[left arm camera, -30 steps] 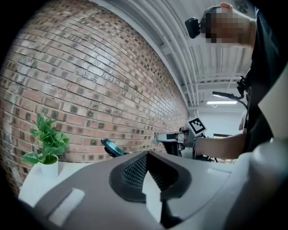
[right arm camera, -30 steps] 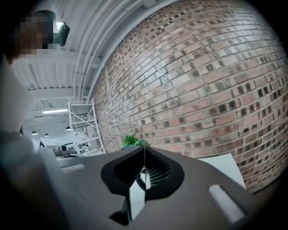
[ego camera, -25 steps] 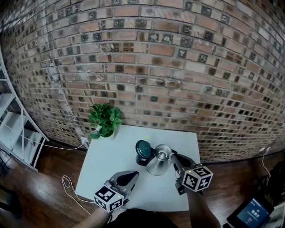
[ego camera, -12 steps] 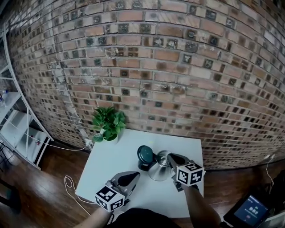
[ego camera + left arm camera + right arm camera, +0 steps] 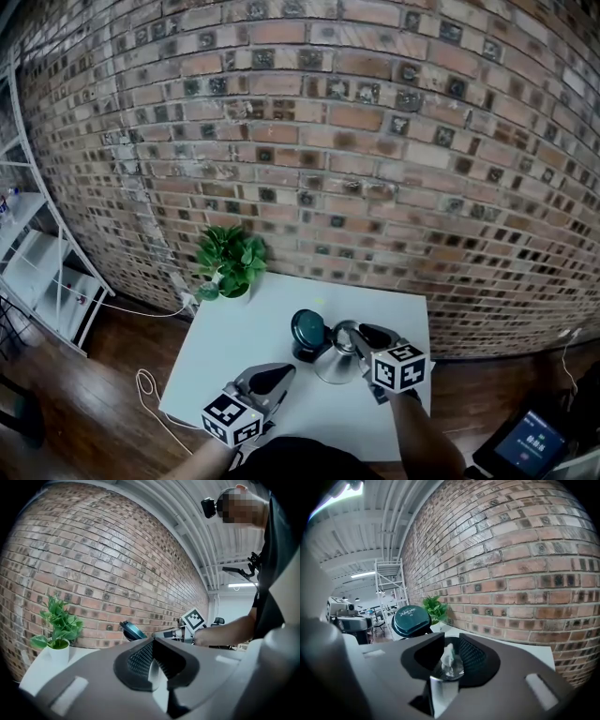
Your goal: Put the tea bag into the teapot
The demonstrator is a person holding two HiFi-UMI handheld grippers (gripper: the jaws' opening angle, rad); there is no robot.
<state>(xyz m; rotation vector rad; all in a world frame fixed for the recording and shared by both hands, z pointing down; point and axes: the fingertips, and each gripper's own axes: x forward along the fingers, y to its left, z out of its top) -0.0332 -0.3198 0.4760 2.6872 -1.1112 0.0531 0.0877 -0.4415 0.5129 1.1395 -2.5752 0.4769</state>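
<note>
A steel teapot stands mid-table with its dark teal lid flipped open to the left. My right gripper reaches over the pot's mouth from the right. In the right gripper view its jaws are shut on a small white tea bag, which hangs just above the shiny pot opening; the lid stands up behind. My left gripper rests low near the table's front left, shut with nothing in it, well clear of the pot.
A potted green plant sits at the back-left corner of the white table, against the brick wall. A white cable loops on the wood floor at left, beside a white shelf rack.
My right gripper has moved left from beside the teapot to over its mouth, still holding the tea bag. The left gripper has stayed put.
</note>
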